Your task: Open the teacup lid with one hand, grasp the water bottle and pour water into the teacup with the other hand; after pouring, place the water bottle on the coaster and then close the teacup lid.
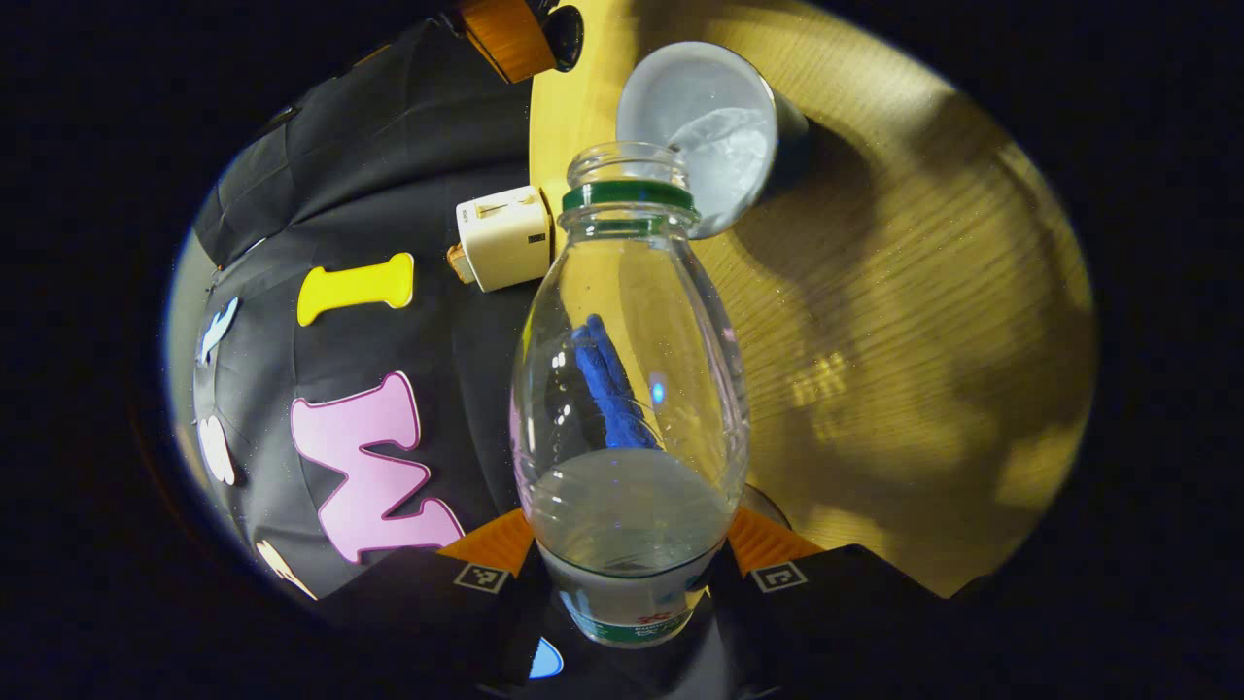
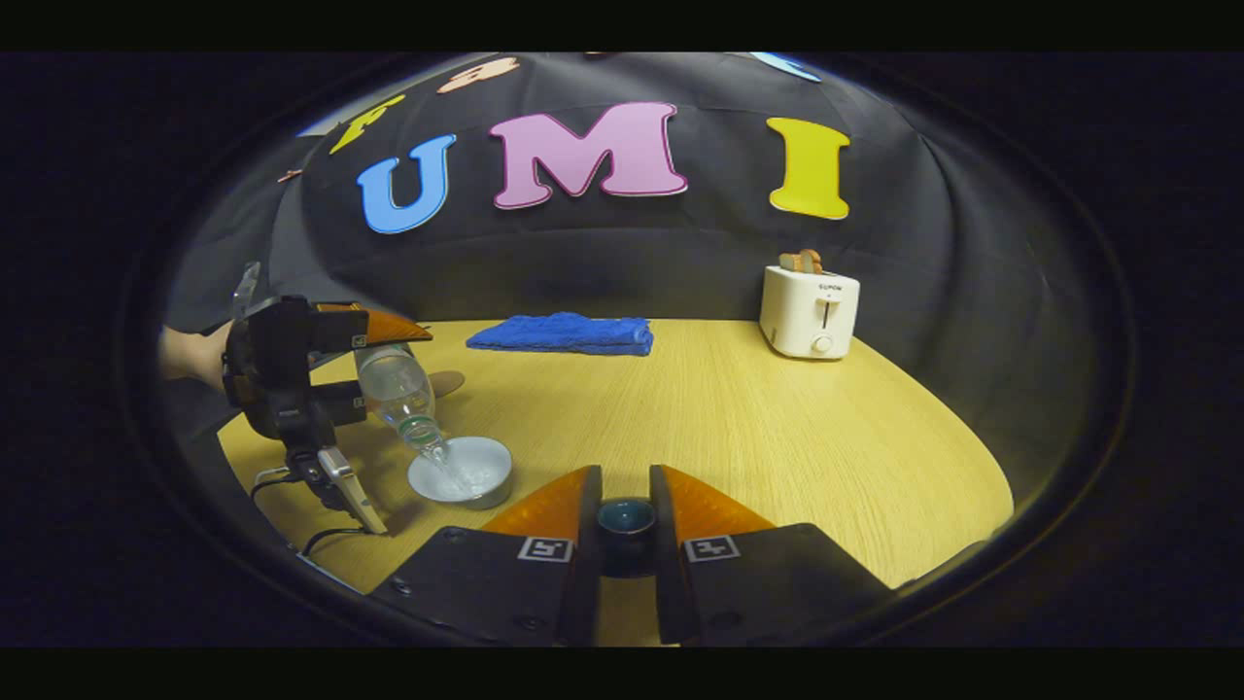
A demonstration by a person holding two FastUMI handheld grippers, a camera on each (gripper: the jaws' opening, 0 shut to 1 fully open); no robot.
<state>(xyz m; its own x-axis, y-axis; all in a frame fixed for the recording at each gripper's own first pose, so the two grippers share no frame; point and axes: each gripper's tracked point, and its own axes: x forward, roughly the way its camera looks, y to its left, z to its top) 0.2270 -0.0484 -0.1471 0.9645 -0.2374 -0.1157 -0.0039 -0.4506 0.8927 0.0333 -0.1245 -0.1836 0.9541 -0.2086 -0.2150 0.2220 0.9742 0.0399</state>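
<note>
**Pouring water into the open teacup while the lid waits in the other claw**

Pouring is the step in hand, as I judge it. The left claw [image 1: 627, 574] is clenched on the lower body of the water bottle [image 1: 630, 389]; both fingers press its sides. In the left gripper view the long axis of the bottle runs straight forward from the claw, with the open mouth at the far end, just above the rim of the teacup [image 1: 714, 136]. In the right gripper view the same bottle [image 2: 397, 389] is tilted neck-down, the mouth over the teacup [image 2: 462, 472], and a thin stream seems to fall into it. Some water remains in the bottle, near the claw end.

The right claw [image 2: 625, 520] is closed on a small dark round thing, which I take for the knob of the teacup lid [image 2: 625, 517]; the rest of the lid is hidden between the fingers. From this claw, the teacup lies forward and to the left, near, on the wooden surface [image 2: 777, 428]. The left claw [image 2: 292, 379] and the hand holding it are farther to the left.

A round thing [image 2: 445, 383] just behind the bottle may be the coaster, but I cannot tell for sure. If so, the bottle must be turned upright and carried beyond the teacup to reach it. A blue cloth [image 2: 562, 333] and a white toaster [image 2: 809, 311] stand far ahead, well apart from the work.
</note>
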